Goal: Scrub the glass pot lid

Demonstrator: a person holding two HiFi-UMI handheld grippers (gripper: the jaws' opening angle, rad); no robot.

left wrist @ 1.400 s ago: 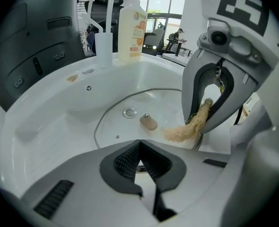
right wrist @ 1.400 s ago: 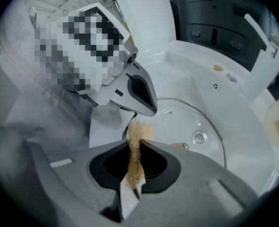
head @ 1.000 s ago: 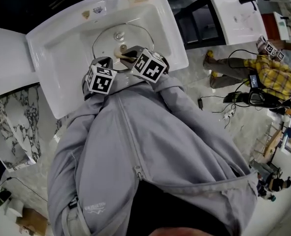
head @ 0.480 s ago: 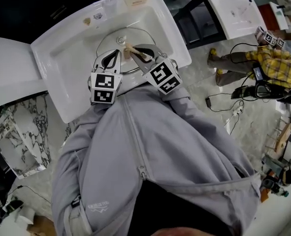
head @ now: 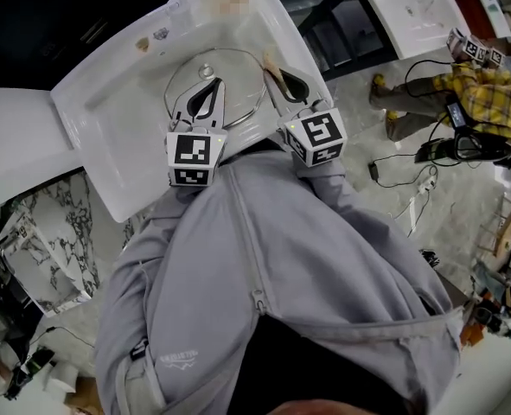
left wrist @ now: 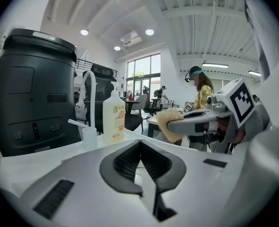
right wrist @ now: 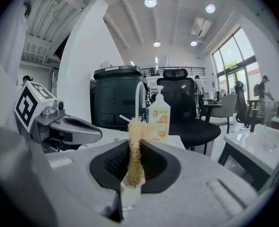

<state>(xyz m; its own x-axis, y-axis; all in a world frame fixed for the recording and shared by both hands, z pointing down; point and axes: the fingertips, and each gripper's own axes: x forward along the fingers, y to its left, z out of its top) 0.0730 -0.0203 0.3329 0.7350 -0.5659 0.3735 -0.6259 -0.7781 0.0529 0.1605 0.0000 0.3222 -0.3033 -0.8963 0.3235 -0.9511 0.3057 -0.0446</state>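
The glass pot lid (head: 238,69) lies flat in the white sink (head: 108,132), its knob (head: 206,72) up. My left gripper (head: 213,84) reaches over the lid just short of the knob, jaws shut with nothing between them, as the left gripper view (left wrist: 140,148) confirms. My right gripper (head: 277,70) is at the lid's right rim, shut on a tan loofah scrubber (head: 270,60). In the right gripper view the scrubber (right wrist: 135,150) stands upright between the pads. The left gripper view shows the scrubber (left wrist: 169,123) off to the right, above the sink.
A soap bottle (left wrist: 113,117), a small pump bottle (left wrist: 88,135) and the faucet (left wrist: 88,91) stand at the sink's back edge, a black bin (left wrist: 30,93) behind them. My grey jacket (head: 264,258) fills the lower head view. A person in a yellow plaid shirt (head: 475,102) is at the right.
The right gripper has carried the scrubber from over the lid's middle out to its right rim. The left gripper has moved forward over the lid.
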